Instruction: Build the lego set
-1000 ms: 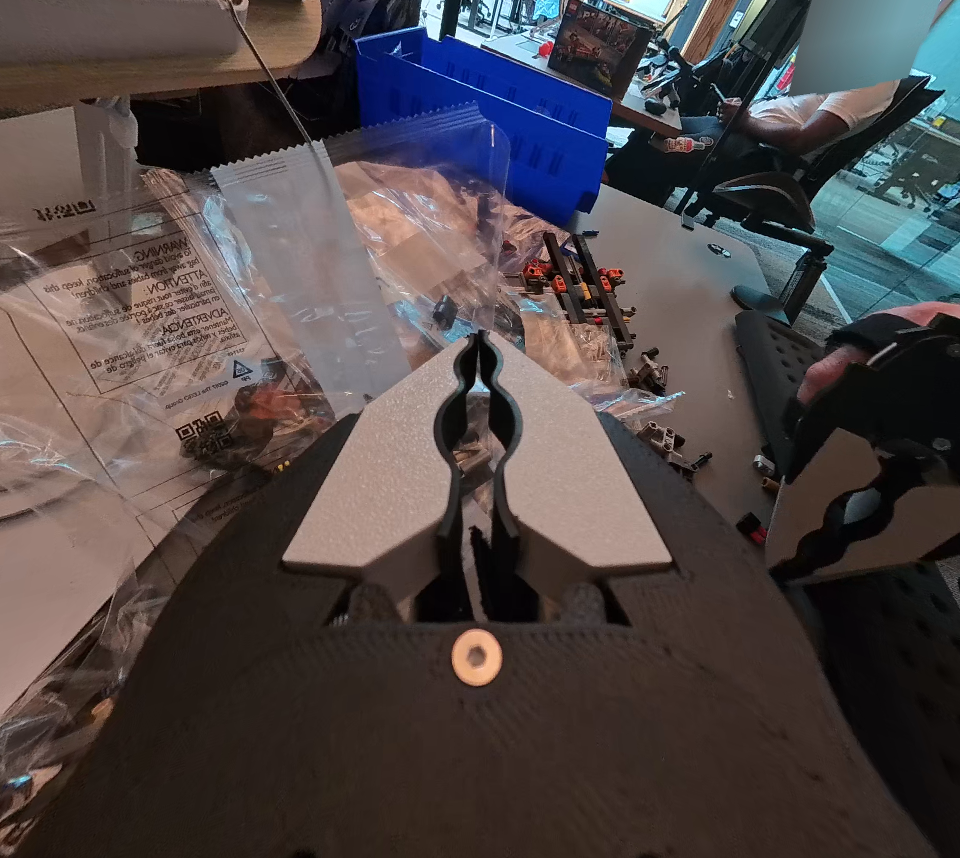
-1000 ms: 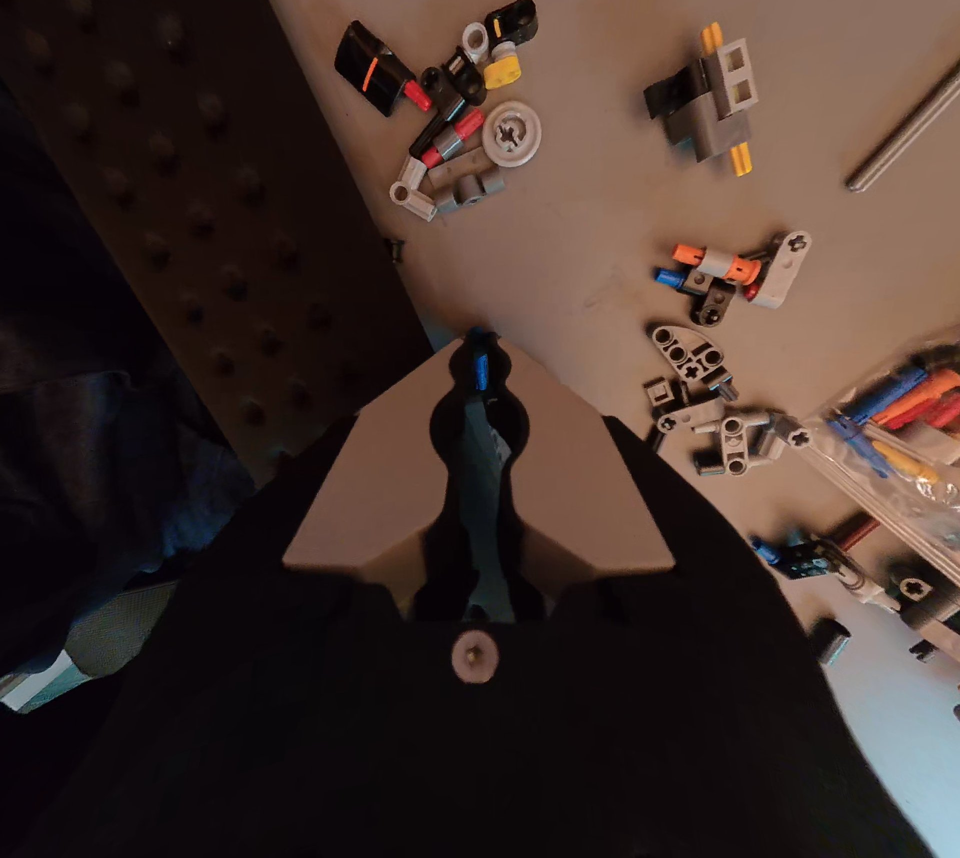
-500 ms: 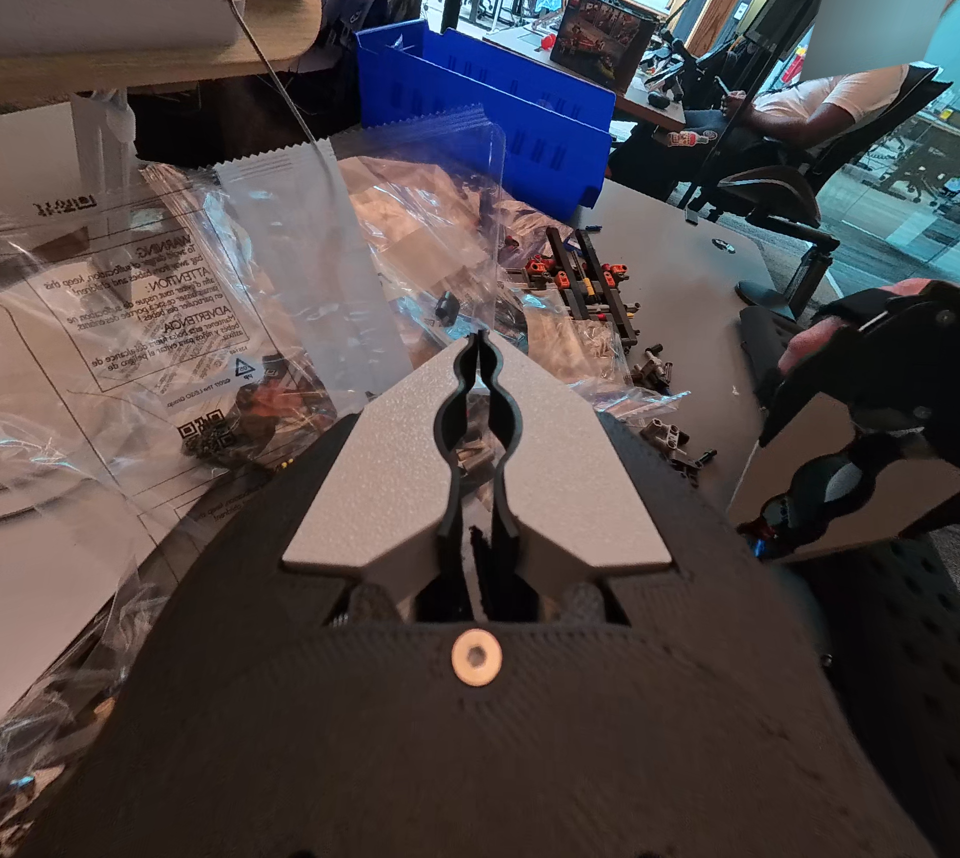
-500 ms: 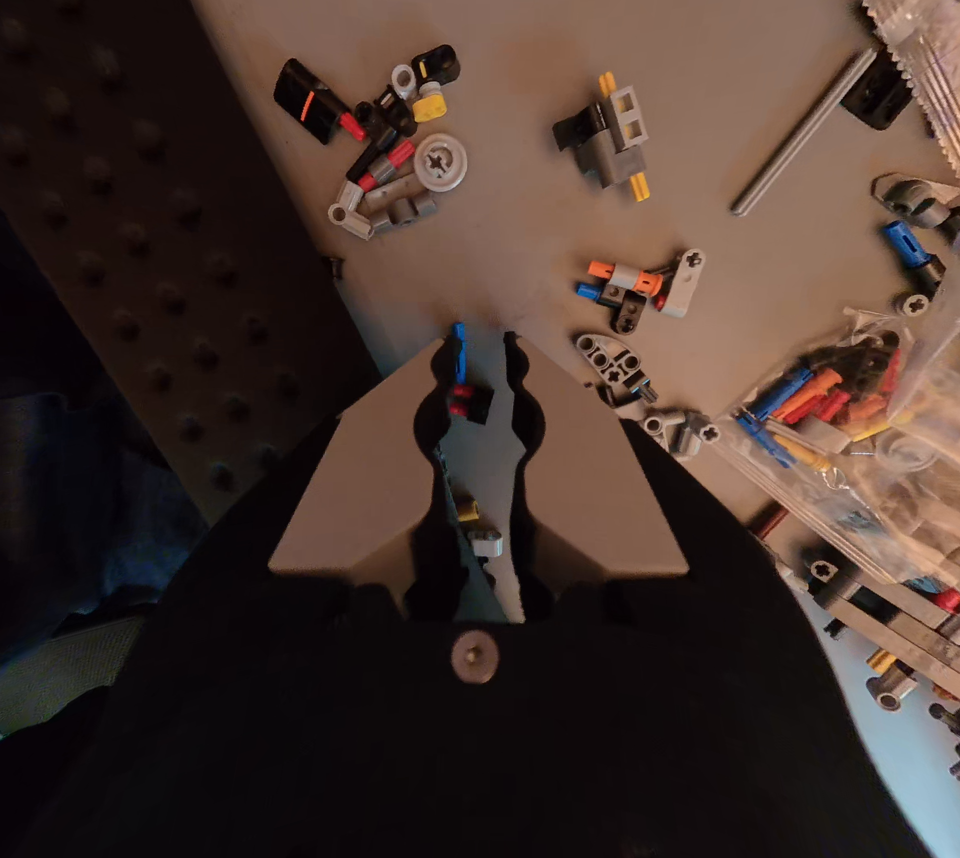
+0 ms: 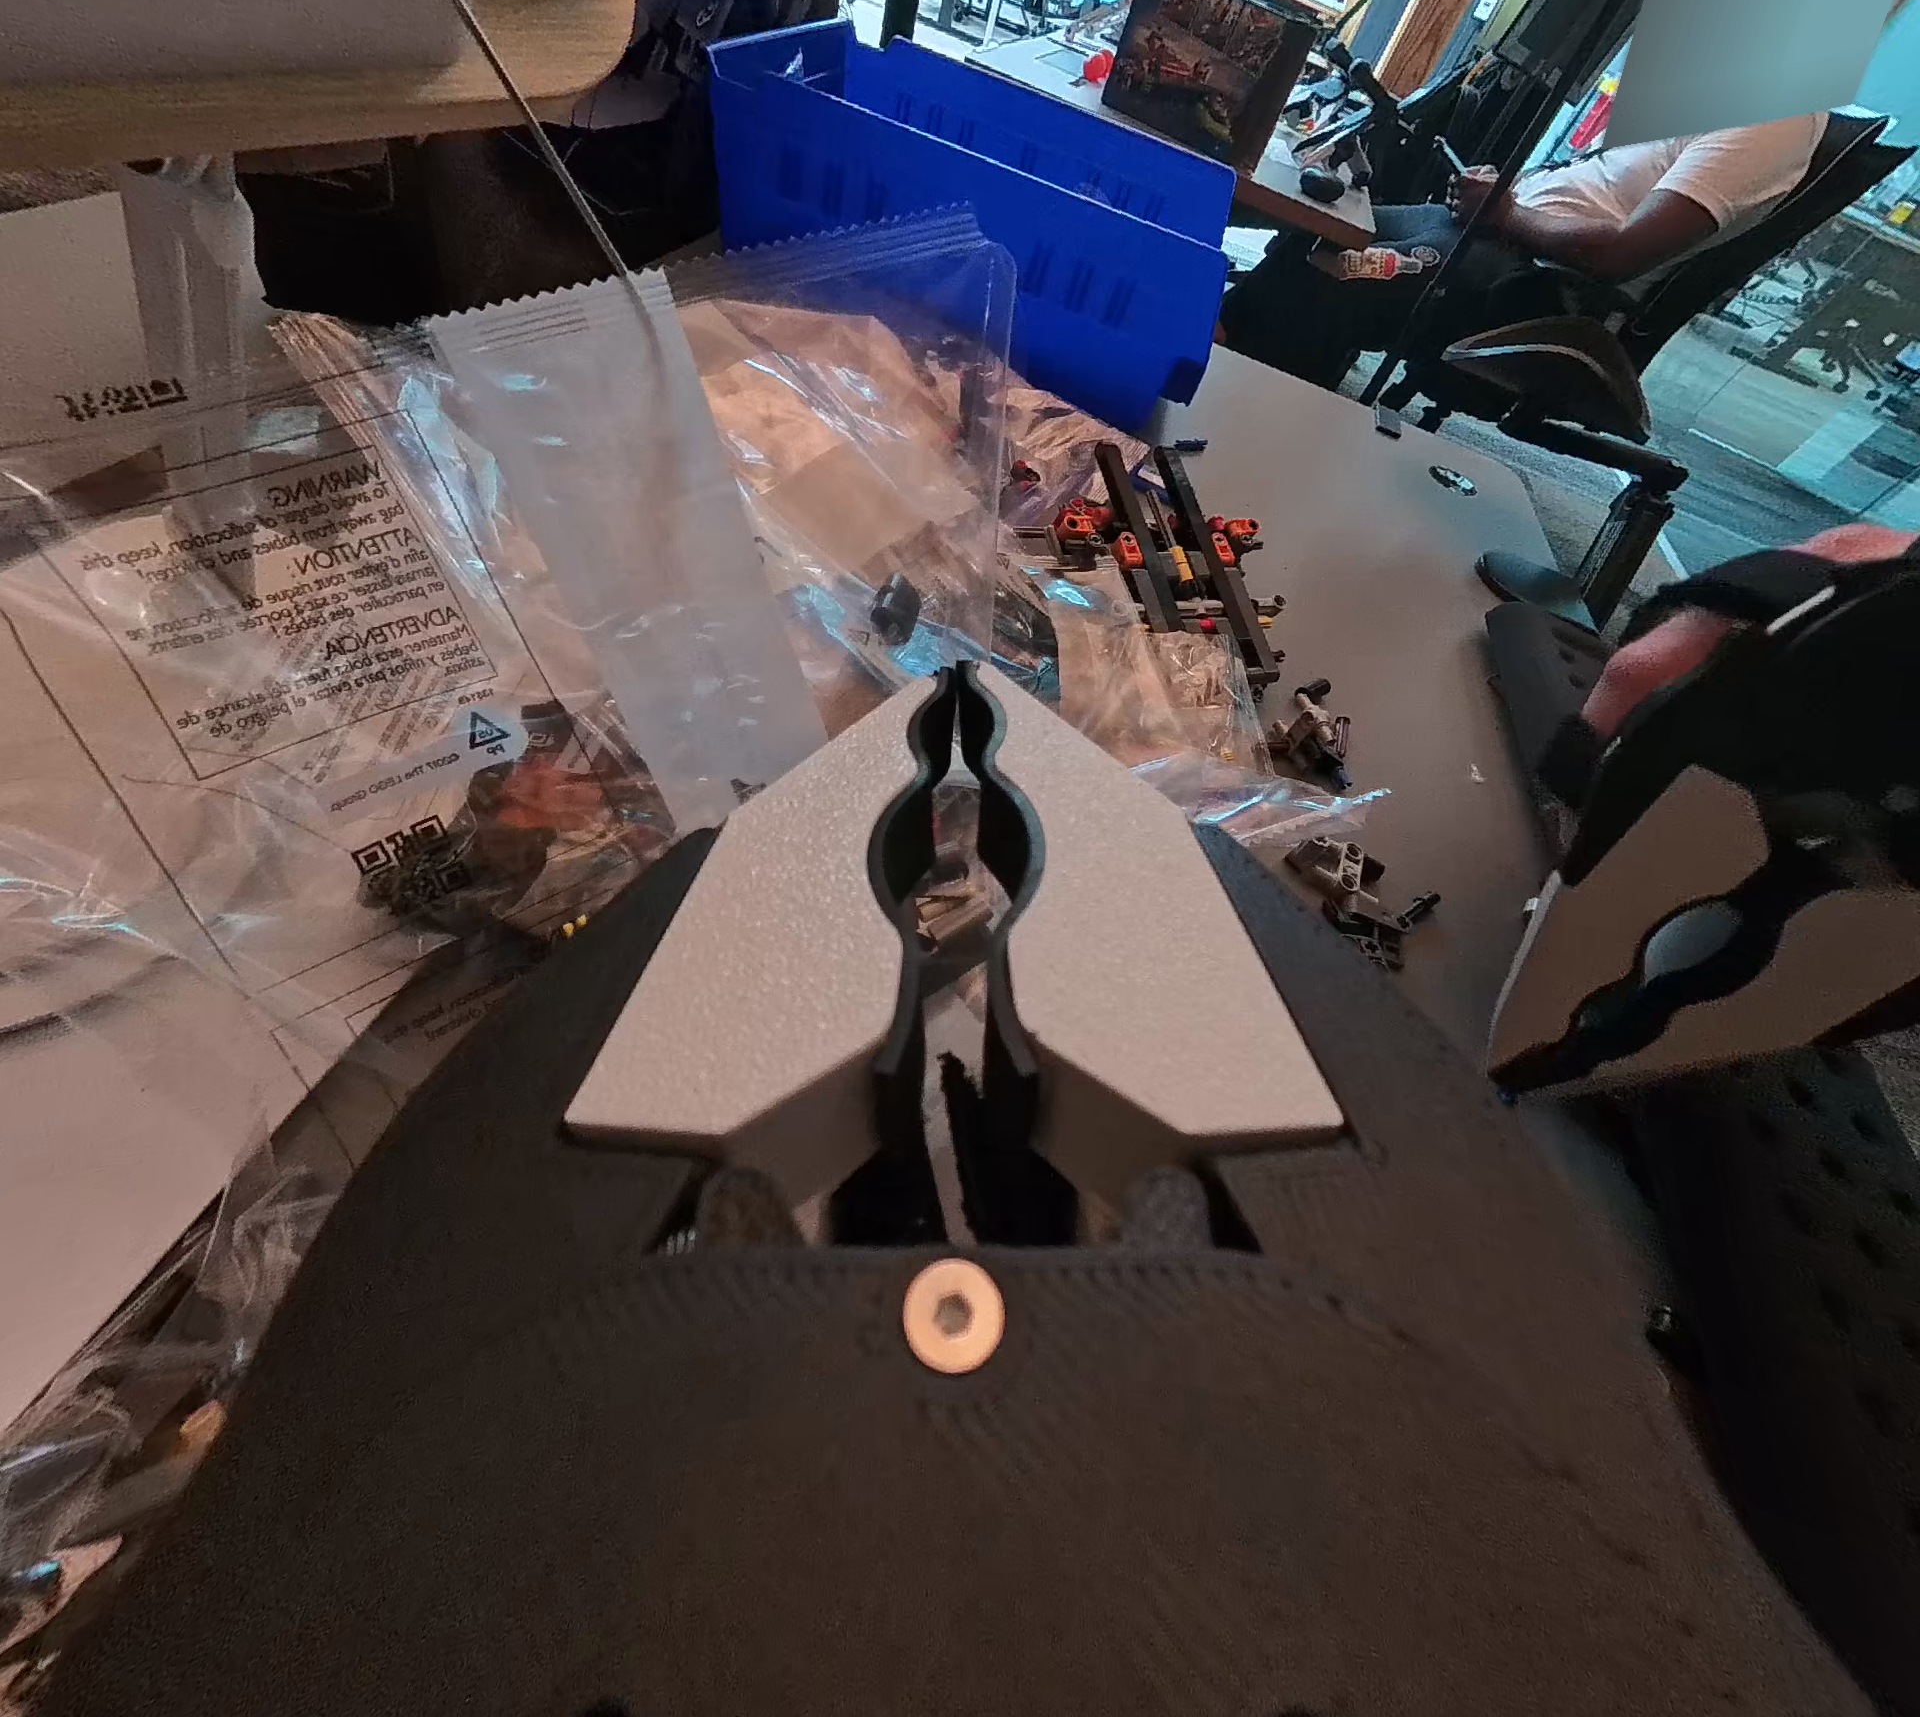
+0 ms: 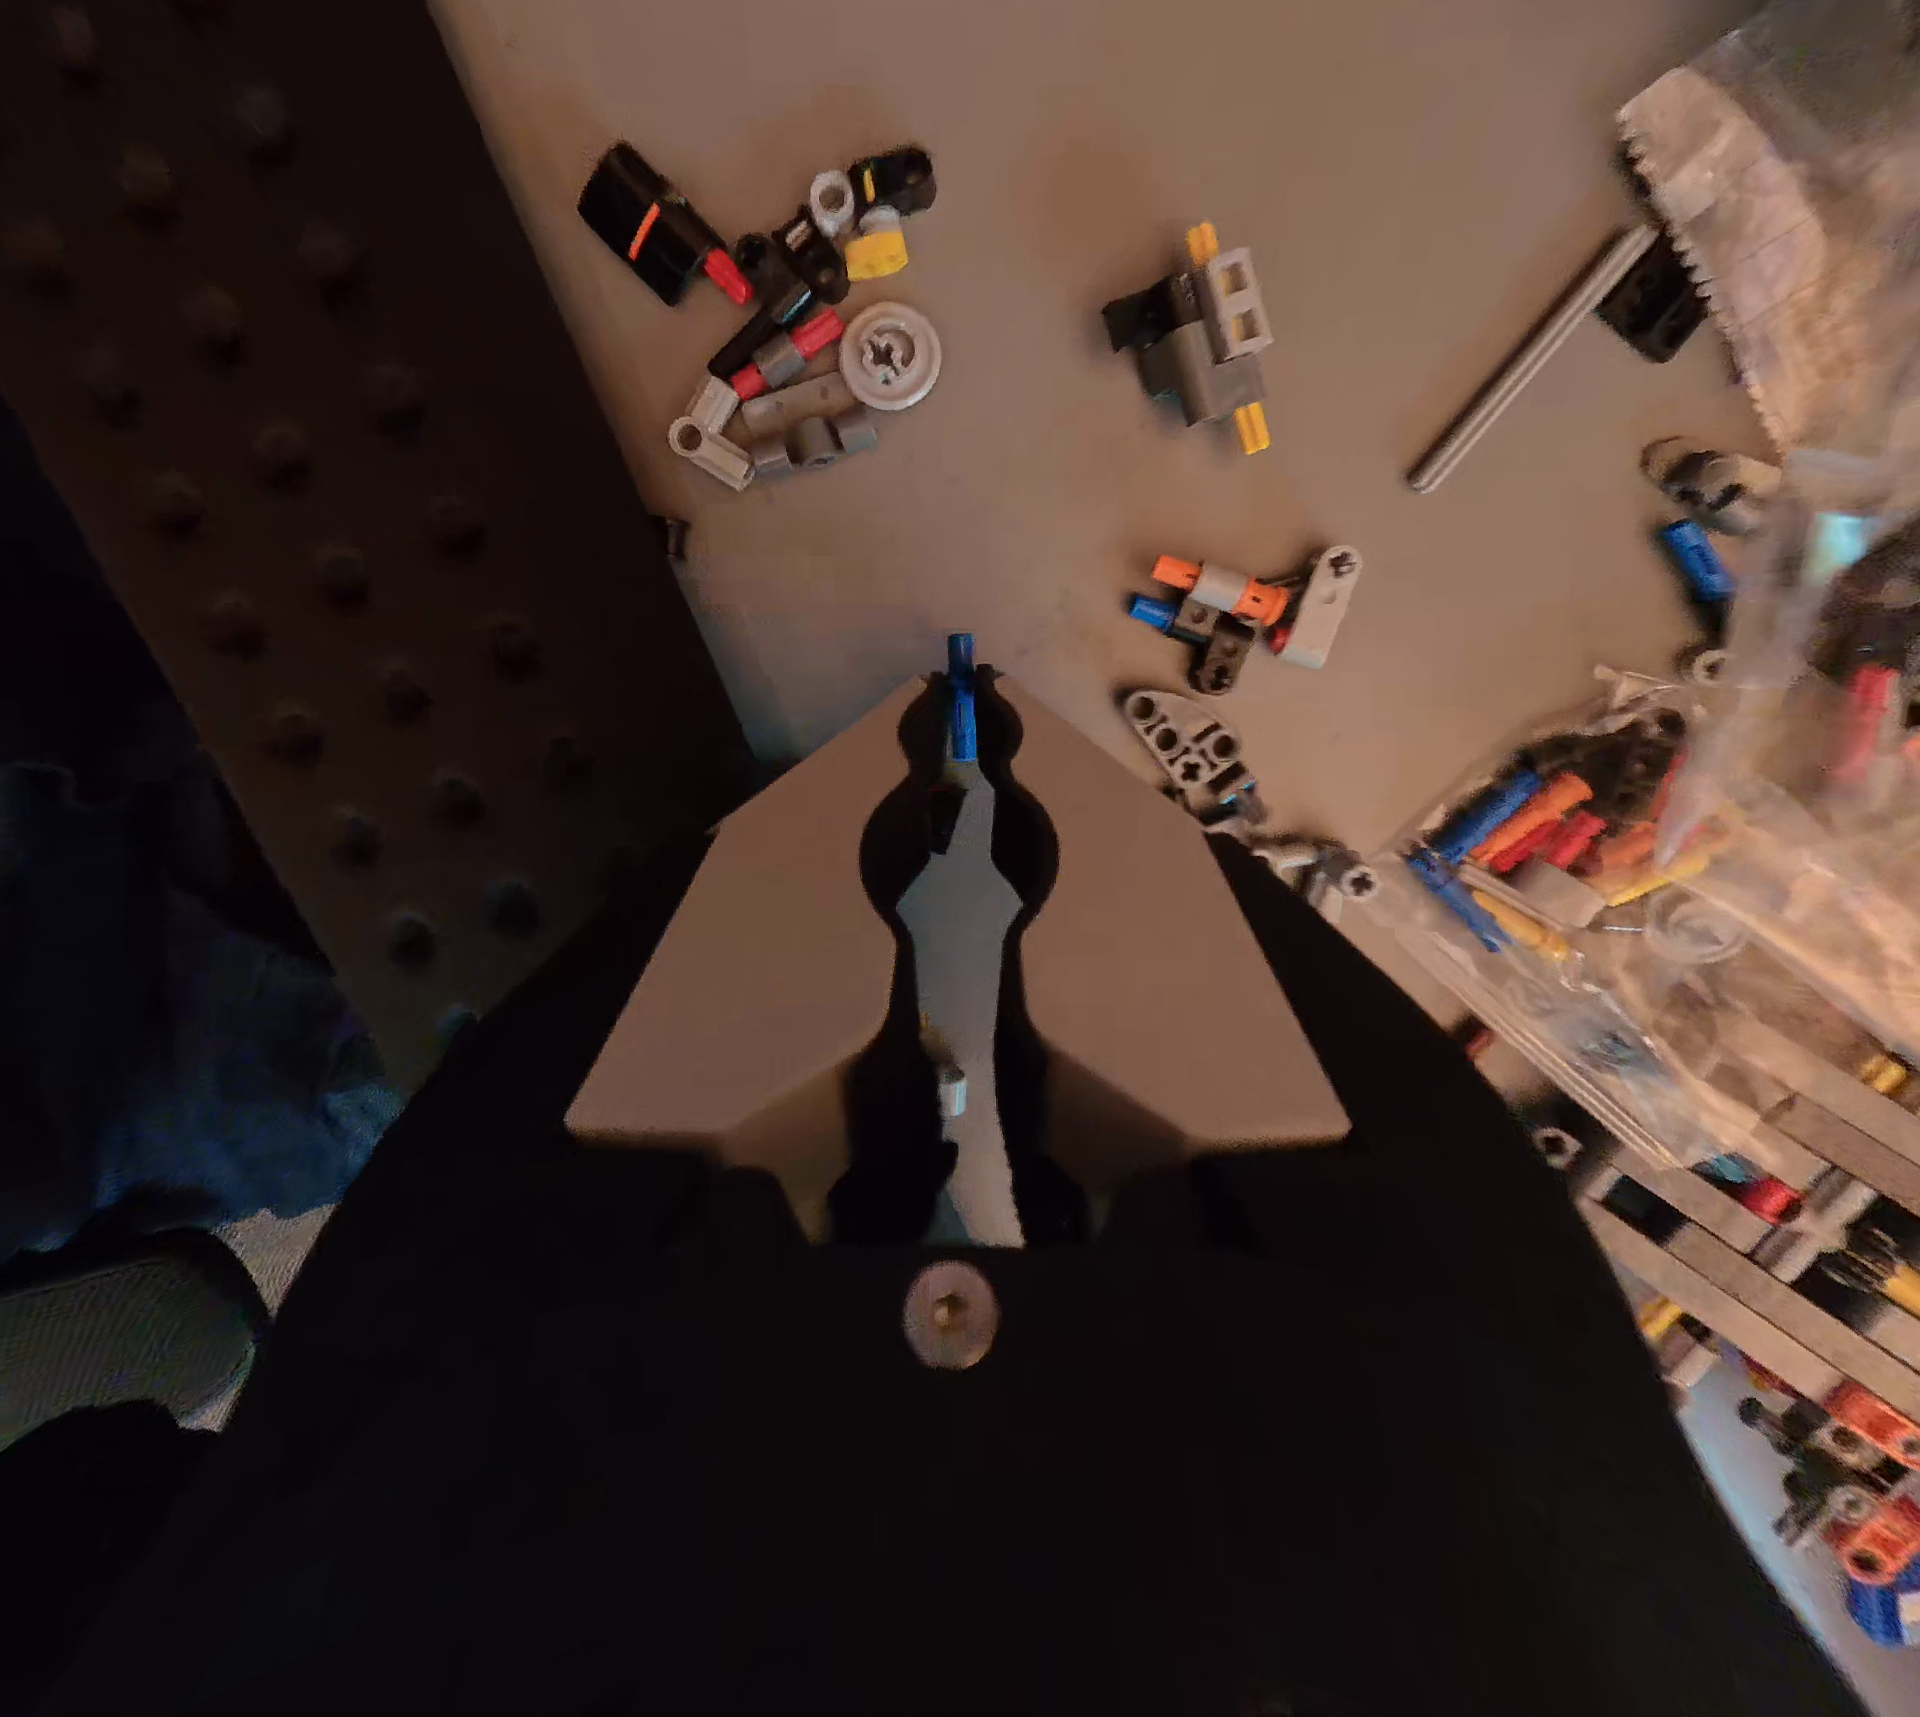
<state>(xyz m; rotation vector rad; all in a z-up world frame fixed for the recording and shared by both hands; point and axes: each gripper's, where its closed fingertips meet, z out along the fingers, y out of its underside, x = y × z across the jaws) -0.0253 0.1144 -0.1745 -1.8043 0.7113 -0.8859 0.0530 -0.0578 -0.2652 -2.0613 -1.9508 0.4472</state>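
My right gripper (image 6: 961, 680) is shut on a small blue pin (image 6: 961, 711) that sticks out past its tips, just above the grey table (image 6: 1039, 5). It also shows at the right of the left wrist view (image 5: 1507, 1080). My left gripper (image 5: 958, 680) is shut and holds nothing, over clear plastic bags (image 5: 727, 472). A black and grey frame assembly (image 5: 1184, 566) with orange connectors lies behind the bags; it also shows at the lower right of the right wrist view (image 6: 1766, 1252). Loose pieces lie ahead of the right gripper: a mixed cluster (image 6: 800, 337), a grey and yellow sub-assembly (image 6: 1205, 337), an orange and grey cluster (image 6: 1247, 607).
A black studded mat (image 6: 260, 317) borders the table on the left of the right gripper. A grey axle (image 6: 1527, 363) and a bag of coloured pins (image 6: 1558, 846) lie to its right. A blue bin (image 5: 987, 213) stands behind the bags. A person sits in a chair (image 5: 1558, 379) beyond the table. The gap from one gripper's tips to the other's is roughly 20 centimetres. The grey axle (image 6: 1527, 363) is about 12 centimetres from both grippers' fingertips.
My right gripper opened half a second ago with the blue pin against one finger, and has shut on it again. My left gripper has stayed shut and hardly moved.
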